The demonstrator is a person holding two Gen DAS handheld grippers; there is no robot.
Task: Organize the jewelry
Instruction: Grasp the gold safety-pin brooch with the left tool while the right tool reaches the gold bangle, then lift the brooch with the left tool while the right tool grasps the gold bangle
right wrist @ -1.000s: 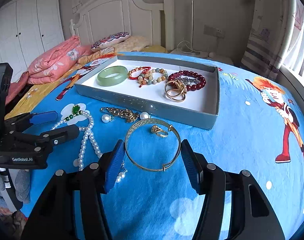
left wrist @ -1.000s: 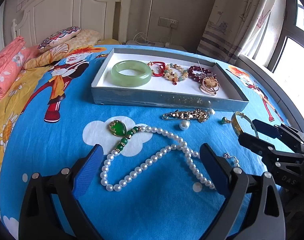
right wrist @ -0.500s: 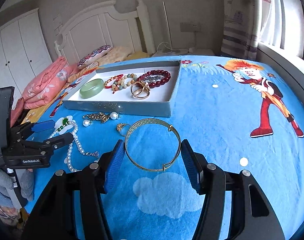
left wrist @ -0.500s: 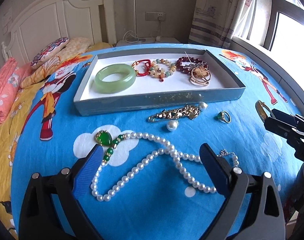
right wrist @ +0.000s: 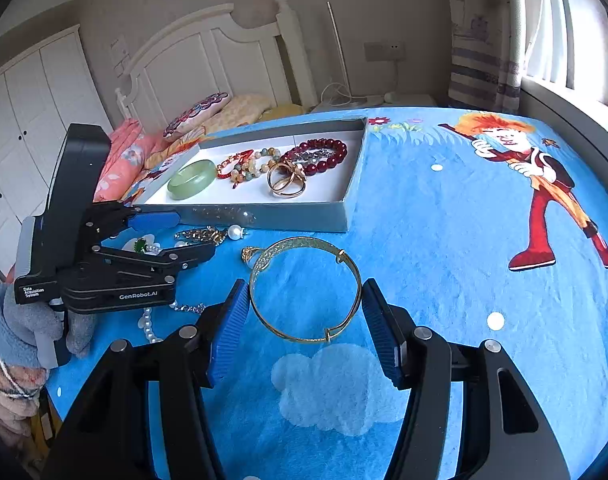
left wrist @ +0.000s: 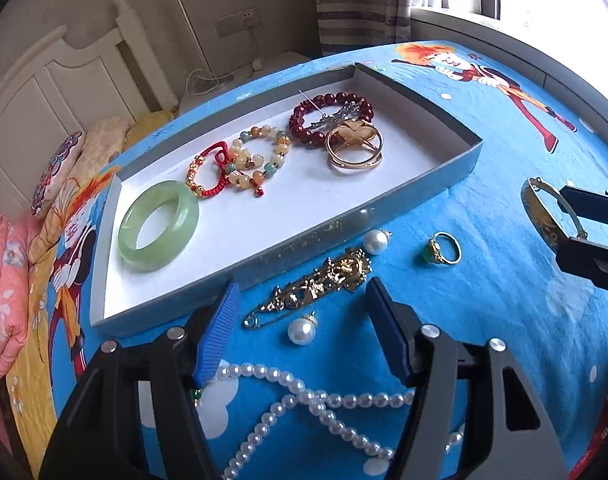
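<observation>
A grey tray (left wrist: 384,208) on the blue bedspread holds a jade bangle (left wrist: 158,226), bead bracelets (left wrist: 260,156) and gold rings (left wrist: 354,148). In front of it lie a gold brooch (left wrist: 324,278), two pearl earrings (left wrist: 302,330), a green-stone ring (left wrist: 444,248) and a pearl necklace (left wrist: 304,396). My left gripper (left wrist: 300,292) points down over the brooch and the nearer pearl. Its jaws are closing with both between them, and the pads touch neither. My right gripper (right wrist: 304,286) is shut on a thin gold bangle (right wrist: 304,338), lifted above the bedspread right of the tray.
Pillows (right wrist: 196,114) and a folded pink quilt (left wrist: 4,292) lie at the bed's head by the white headboard (right wrist: 208,56). A window sill (right wrist: 564,96) and curtain run along the right. A person's gloved hand (right wrist: 32,332) holds the left gripper.
My left gripper moved forward past the pearl necklace to the brooch, rolled, and its jaws narrowed. The right gripper swung right earlier with the bangle, then kept still.
</observation>
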